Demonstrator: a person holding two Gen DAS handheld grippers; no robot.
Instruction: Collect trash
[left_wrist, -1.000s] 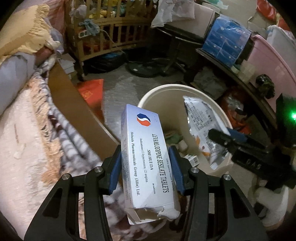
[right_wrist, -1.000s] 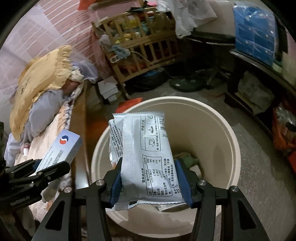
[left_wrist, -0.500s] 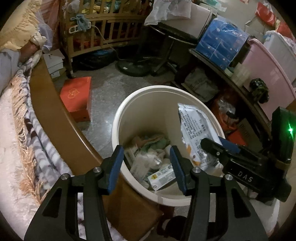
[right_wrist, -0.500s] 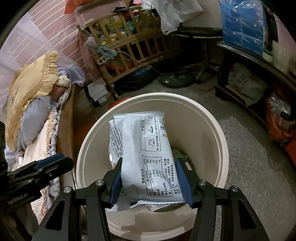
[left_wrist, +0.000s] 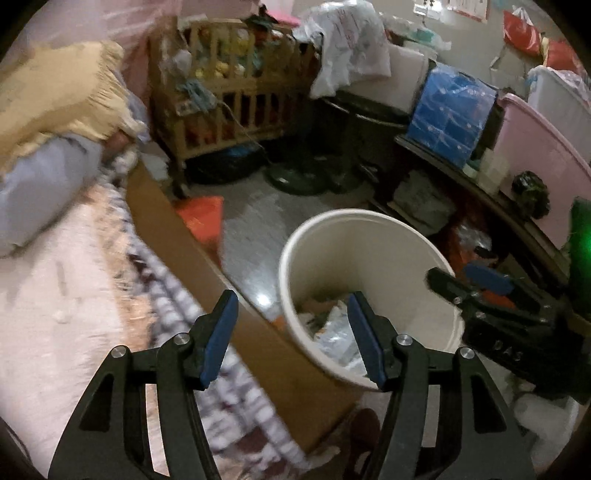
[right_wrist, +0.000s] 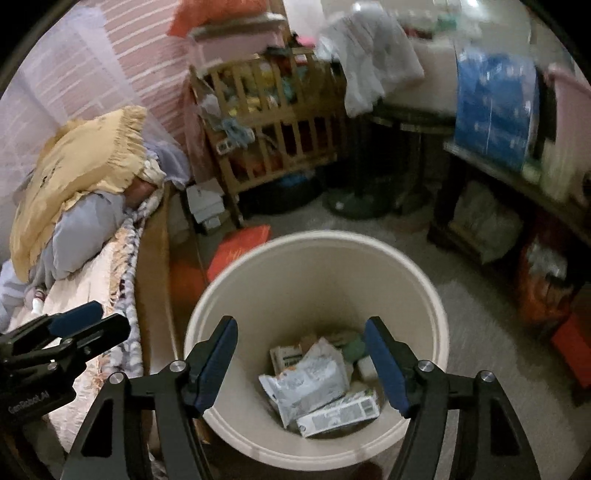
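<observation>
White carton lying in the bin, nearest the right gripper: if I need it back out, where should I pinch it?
Probably come straight down from above. The white carton lies flat on top of the trash in the bin, beside the silver pouch. Pinch across its narrow width at mid-length. The right gripper is empty, jaws opening.

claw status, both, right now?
Left claw: opening, nothing between the jaws.
Right claw: opening, nothing between the jaws, above the bin.
</observation>
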